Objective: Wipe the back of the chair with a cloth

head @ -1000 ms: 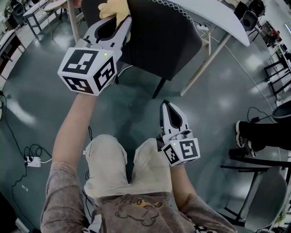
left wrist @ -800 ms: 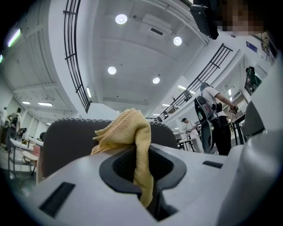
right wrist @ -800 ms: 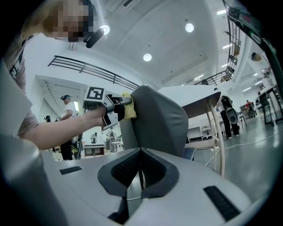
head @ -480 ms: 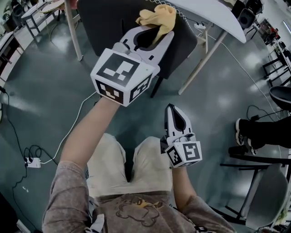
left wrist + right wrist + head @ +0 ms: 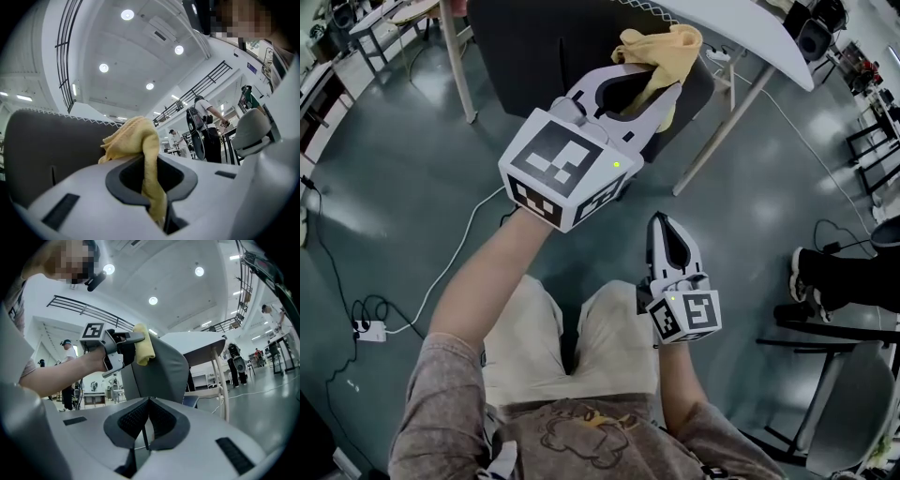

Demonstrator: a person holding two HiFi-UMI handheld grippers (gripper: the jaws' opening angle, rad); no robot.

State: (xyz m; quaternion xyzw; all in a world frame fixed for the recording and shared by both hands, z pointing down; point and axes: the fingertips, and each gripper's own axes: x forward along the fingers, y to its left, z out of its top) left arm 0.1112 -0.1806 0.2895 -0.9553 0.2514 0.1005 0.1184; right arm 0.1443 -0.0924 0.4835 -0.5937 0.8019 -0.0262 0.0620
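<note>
Bunching yellow and crumpled, the cloth (image 5: pixel 666 47) is pinched between the left gripper's (image 5: pixel 649 80) fingers, its free end past their tips at the chair (image 5: pixel 544 47) back's top edge. That arm is stretched forward; the right gripper (image 5: pixel 658 221) hangs low, clenched and empty.

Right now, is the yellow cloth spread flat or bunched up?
Bunched: the yellow cloth is crumpled in the left gripper's shut jaws, at the chair back.

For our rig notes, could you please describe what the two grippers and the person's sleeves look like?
The left gripper and right gripper are pale grey plastic, with dark-lined tongs tapering to a tip. Each carries a white cube of black square markers and a green light. Short grey-brown T-shirt sleeves.
</note>
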